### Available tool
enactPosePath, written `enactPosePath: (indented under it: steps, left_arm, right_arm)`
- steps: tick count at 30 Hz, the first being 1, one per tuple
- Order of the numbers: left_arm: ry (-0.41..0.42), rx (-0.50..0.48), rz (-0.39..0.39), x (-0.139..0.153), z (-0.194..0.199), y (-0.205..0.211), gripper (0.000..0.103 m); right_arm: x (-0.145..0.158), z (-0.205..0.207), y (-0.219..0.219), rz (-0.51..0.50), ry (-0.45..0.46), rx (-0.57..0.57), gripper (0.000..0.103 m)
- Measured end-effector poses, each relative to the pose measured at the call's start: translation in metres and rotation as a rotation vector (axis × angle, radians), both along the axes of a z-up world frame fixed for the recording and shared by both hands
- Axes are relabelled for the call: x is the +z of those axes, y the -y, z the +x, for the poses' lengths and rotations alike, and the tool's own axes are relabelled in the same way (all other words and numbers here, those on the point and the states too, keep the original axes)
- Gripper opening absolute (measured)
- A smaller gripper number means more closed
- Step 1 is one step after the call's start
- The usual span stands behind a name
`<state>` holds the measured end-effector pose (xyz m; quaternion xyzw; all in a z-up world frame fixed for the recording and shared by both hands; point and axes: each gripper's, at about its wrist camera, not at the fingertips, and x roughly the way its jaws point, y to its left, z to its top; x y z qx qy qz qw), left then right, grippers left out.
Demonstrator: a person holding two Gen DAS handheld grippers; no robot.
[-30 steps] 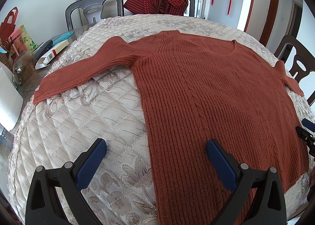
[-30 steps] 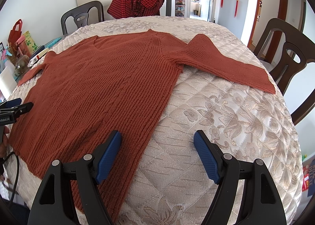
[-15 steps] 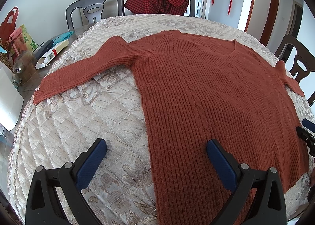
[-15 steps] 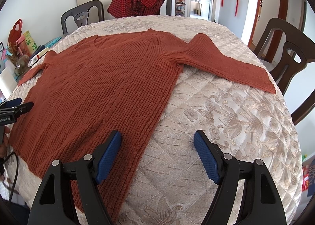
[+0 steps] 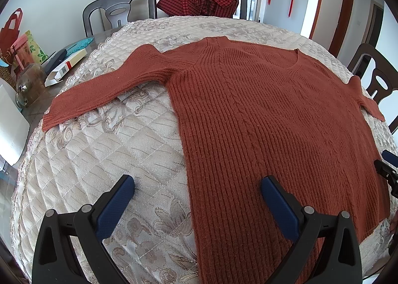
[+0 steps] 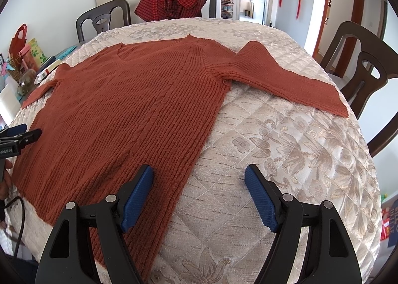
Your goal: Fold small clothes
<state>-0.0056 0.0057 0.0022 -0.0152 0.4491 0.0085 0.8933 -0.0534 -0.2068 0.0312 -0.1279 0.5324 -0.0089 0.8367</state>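
Rust-red ribbed knit sweater (image 5: 261,119) spread flat on quilted cream tablecloth (image 5: 104,149), sleeves out, ready for folding.
Left gripper (image 5: 197,190) and right gripper (image 6: 199,179) both released, each poised over a near hem corner, likely to grasp there.

The left tongs (image 5: 197,190) are spread wide, their two blue-padded fingers (image 5: 117,203) far apart and gripping nothing, pointing forward and slightly downward. The right tongs (image 6: 199,184) are likewise parted, blue pads (image 6: 258,197) well separated with nothing between them, aimed the same way. Each tool's tip shows at the edge of the other's view, so the two are held side by side, apart from each other.
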Motion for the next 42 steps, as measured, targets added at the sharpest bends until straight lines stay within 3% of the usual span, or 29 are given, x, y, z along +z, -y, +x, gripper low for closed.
enactPosePath:
  steps: [30, 42]
  left_arm:
    - [-0.012, 0.013, 0.006, 0.001, 0.005, 0.000, 0.103]
    - [0.001, 0.047, -0.059, 0.006, 0.013, -0.018, 0.102]
  right_arm:
    - [0.005, 0.003, -0.004, 0.015, -0.026, 0.006, 0.076]
    - [0.008, 0.020, -0.023, 0.026, -0.016, 0.054, 0.076]
